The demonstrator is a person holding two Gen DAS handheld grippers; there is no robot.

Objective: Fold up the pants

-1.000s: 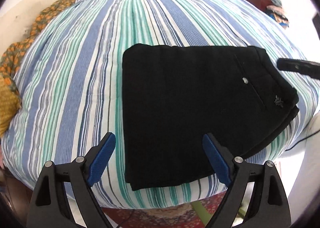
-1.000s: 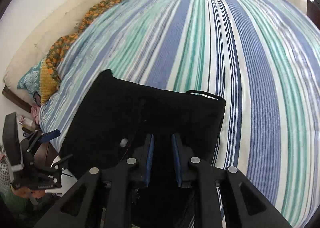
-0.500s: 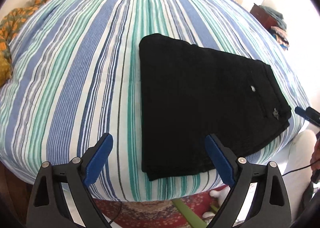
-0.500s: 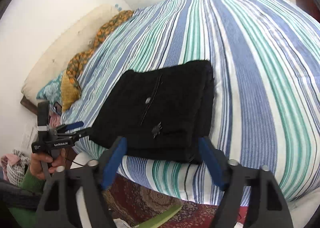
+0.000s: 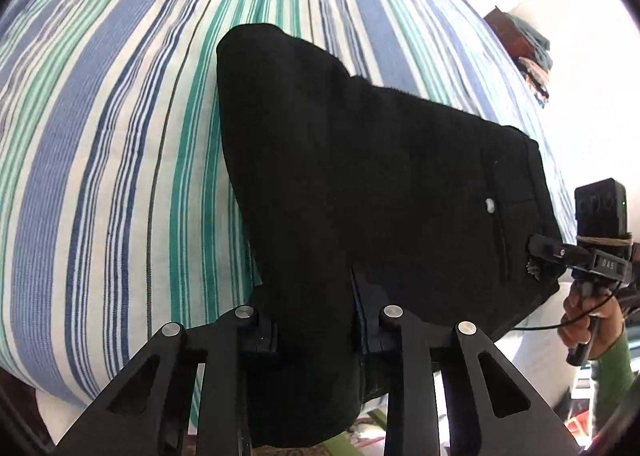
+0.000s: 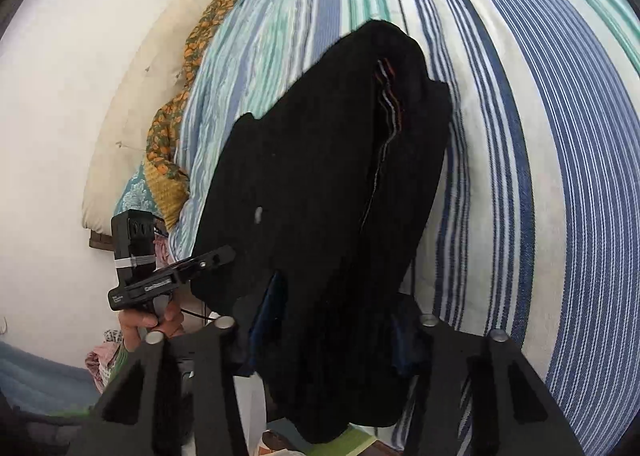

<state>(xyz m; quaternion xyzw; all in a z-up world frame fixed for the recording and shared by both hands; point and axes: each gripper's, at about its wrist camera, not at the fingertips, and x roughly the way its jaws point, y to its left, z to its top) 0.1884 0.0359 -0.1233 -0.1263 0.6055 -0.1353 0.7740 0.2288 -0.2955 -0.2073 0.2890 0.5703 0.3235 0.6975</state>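
The folded black pants (image 5: 372, 184) lie at the near edge of the striped bed (image 5: 120, 136). My left gripper (image 5: 316, 332) is shut on their near left corner, and the cloth bulges up between its jaws. My right gripper (image 6: 336, 328) is shut on the waistband end of the pants (image 6: 320, 184). That end is raised off the bed. In the left wrist view the right gripper (image 5: 548, 256) shows at the pants' right edge. In the right wrist view the left gripper (image 6: 216, 256) shows at their left edge.
The striped bed (image 6: 540, 136) spreads far beyond the pants. An orange patterned cloth (image 6: 176, 124) and a cream pillow (image 6: 128, 104) lie at the head end. A dark cabinet with stacked clothes (image 5: 524, 44) stands past the far right side.
Both grippers were open and short of the pants half a second ago. Now both have closed on the near edge, and the cloth is bunched and lifted.
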